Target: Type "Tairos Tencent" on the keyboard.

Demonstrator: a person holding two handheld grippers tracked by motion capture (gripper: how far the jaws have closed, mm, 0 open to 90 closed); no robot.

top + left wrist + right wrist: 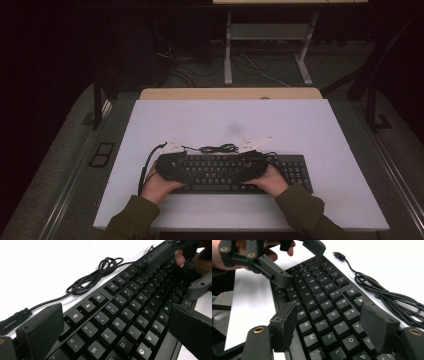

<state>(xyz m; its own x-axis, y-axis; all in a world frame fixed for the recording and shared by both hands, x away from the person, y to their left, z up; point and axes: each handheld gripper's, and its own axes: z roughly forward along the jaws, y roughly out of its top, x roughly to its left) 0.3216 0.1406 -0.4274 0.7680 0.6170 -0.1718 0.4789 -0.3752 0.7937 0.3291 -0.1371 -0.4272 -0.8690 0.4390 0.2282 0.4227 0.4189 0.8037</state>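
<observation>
A black keyboard point(215, 167) lies across the near part of the white tabletop point(300, 125). Its black cable point(218, 148) is coiled just behind it. My left gripper point(175, 167) hangs over the keyboard's left end, and my right gripper point(250, 167) over its middle-right part. In the left gripper view the left gripper point(117, 332) stands open, its jaws spread wide over the keyboard point(130, 315), one near the back row and one near the front edge. In the right gripper view the right gripper point(331, 326) is open above the keys point(324, 307), with nothing clamped.
The cable point(384, 295) ends in a loose USB plug point(339, 255) on the white surface. A wooden desk edge point(230, 93) runs behind the white top. White table legs point(228, 50) and floor cables lie beyond. The number pad point(296, 170) lies right of my hands.
</observation>
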